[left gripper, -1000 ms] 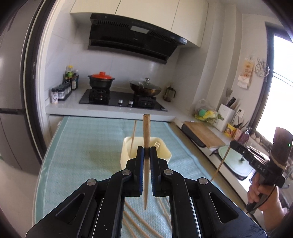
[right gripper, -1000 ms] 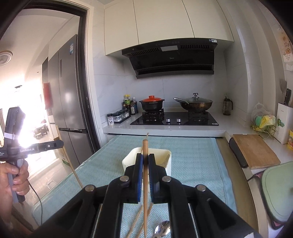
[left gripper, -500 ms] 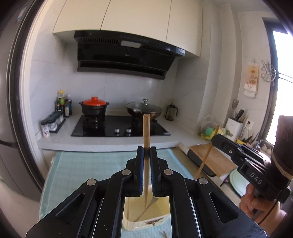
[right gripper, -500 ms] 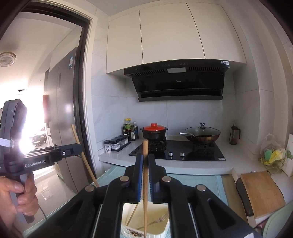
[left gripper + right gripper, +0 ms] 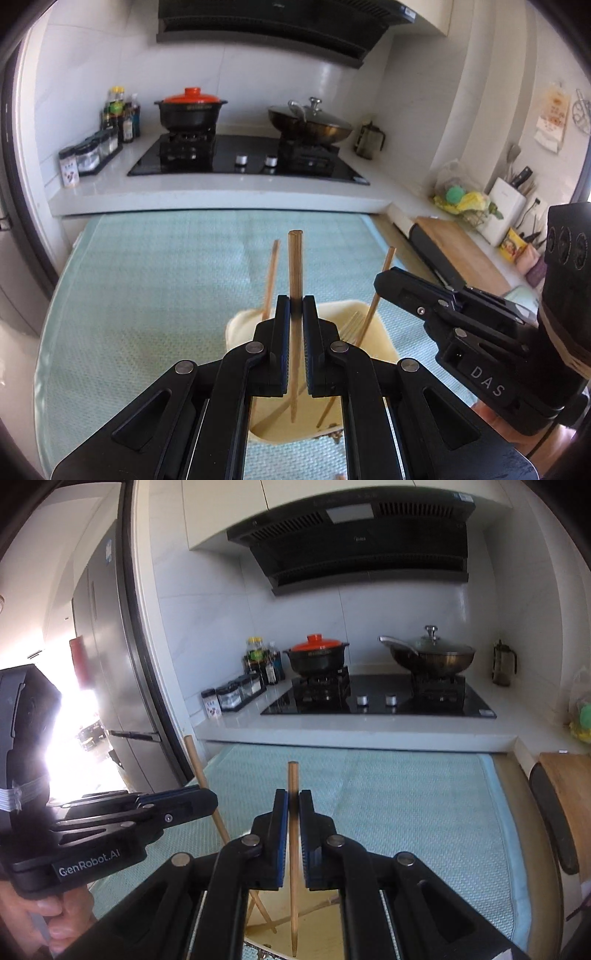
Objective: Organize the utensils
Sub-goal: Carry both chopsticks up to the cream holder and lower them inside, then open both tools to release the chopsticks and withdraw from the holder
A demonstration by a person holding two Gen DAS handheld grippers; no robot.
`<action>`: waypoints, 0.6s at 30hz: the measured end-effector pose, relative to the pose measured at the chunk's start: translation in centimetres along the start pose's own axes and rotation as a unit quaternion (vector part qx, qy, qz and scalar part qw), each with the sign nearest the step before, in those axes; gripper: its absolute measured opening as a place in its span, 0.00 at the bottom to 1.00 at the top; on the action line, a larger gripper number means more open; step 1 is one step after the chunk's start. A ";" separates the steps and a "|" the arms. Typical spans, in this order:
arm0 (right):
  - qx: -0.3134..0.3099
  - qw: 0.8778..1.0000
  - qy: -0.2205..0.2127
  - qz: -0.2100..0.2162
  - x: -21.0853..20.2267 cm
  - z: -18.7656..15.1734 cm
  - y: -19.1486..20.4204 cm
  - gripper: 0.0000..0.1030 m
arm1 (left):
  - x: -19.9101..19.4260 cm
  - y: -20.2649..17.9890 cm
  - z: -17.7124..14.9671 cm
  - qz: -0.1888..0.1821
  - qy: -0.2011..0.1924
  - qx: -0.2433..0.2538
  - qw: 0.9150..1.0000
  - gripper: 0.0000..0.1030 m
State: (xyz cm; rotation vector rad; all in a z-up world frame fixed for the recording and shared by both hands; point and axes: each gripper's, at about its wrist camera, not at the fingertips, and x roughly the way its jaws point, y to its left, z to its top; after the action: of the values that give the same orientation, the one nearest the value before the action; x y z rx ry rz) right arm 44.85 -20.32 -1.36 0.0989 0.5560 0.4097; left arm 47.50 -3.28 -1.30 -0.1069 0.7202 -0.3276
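We are pinching one chopstick [image 5: 295,273] in the left gripper [image 5: 293,343] and another chopstick [image 5: 293,834] in the right gripper [image 5: 292,834] above the cream bin [image 5: 380,332]; releasing either off-centre is risking a rim strike and bounce-out.

A pale cream, rectangular utensil container [image 5: 384,345] with rounded corners stands on the counter's light blue-green mat, in its middle part, well back from the far edge below the stove. Inside it a metal fork [image 5: 351,325] leans tines-up against the right wall, and a wooden chopstick [image 5: 270,275] stands steeply at the far left corner, its top well above the rim. Two more round, light wooden chopsticks are held upright over the container with their tapered tips down inside it: one chopstick [image 5: 295,266] nearly vertical, the other chopstick [image 5: 293,834] leaning slightly beside it.
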 end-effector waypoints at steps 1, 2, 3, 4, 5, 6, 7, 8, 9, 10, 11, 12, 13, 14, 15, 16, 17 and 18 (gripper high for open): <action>0.003 1.000 0.009 -0.002 0.6 -0.4 -0.2 0.06 | 0.6 0.1 -0.3 0.004 0.007 0.000 1.000 0.05; 0.006 1.000 0.018 -0.004 1.3 -0.7 -0.4 0.06 | 1.1 0.2 -0.5 0.010 0.013 0.001 1.000 0.05; 0.007 1.000 0.025 -0.006 1.7 -1.0 -0.5 0.06 | 1.5 0.3 -0.6 0.017 0.018 0.000 1.000 0.05; 0.007 1.000 0.029 -0.009 2.1 -1.1 -0.6 0.07 | 1.7 0.4 -0.7 0.025 0.022 -0.002 0.999 0.08; 0.006 0.999 0.031 -0.017 2.3 -1.1 -0.6 0.07 | 1.8 0.5 -0.7 0.028 0.025 -0.006 0.999 0.21; 0.006 0.999 0.035 -0.027 2.4 -1.0 -0.6 0.08 | 1.7 0.7 -0.8 0.028 0.027 -0.010 0.999 0.31; 0.008 0.999 0.037 -0.033 2.3 -0.8 -0.7 0.12 | 1.2 0.9 -0.9 0.029 0.022 -0.015 0.999 0.50; 0.012 0.999 0.037 -0.036 1.9 -0.6 -0.8 0.15 | 0.6 0.9 -1.0 0.034 0.014 -0.014 0.999 0.58; 0.017 0.999 0.031 -0.037 1.1 -0.3 -0.8 0.23 | -0.1 0.8 -1.2 0.040 0.008 -0.009 0.999 0.60; 0.024 0.999 0.019 -0.038 0.0 -0.2 -0.8 0.36 | -0.9 0.7 -1.4 0.046 0.006 -0.002 0.999 0.61; 0.029 0.999 0.006 -0.040 -1.1 -0.1 -0.7 0.45 | -1.8 0.7 -1.7 0.050 0.004 0.002 0.999 0.62; 0.032 0.998 -0.006 -0.044 -2.3 0.1 -0.6 0.55 | -2.9 0.6 -2.1 0.053 0.001 0.005 0.999 0.63; 0.035 0.998 -0.016 -0.045 -3.6 0.1 -0.5 0.55 | -4.1 0.6 -2.6 0.052 -0.003 0.011 0.999 0.71; 0.037 0.998 -0.024 -0.042 -5.0 0.2 -0.4 0.55 | -5.6 0.3 -3.5 0.055 -0.009 0.020 0.998 0.79; 0.034 0.998 -0.031 -0.041 -6.5 0.0 -0.2 0.55 | -7.1 0.1 -4.5 0.063 -0.014 0.031 0.997 0.84; 0.029 0.998 -0.038 -0.043 -8.0 -0.3 0.1 0.55 | -8.6 -0.2 -5.6 0.073 -0.019 0.044 0.996 0.94; 0.020 0.998 -0.044 -0.046 -9.7 -0.8 0.3 0.56 | -9.9 -0.5 -6.8 0.086 -0.023 0.055 0.994 0.97; 0.010 0.998 -0.047 -0.051 -11.2 -1.5 0.7 0.60 | -11.2 -0.8 -8.2 0.099 -0.027 0.064 0.993 0.97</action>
State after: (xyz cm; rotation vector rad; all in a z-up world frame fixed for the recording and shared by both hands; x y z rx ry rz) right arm 35.23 -24.23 3.03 0.1082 0.4700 0.2996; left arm 33.99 -0.18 -0.28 0.0771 0.6481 -0.1804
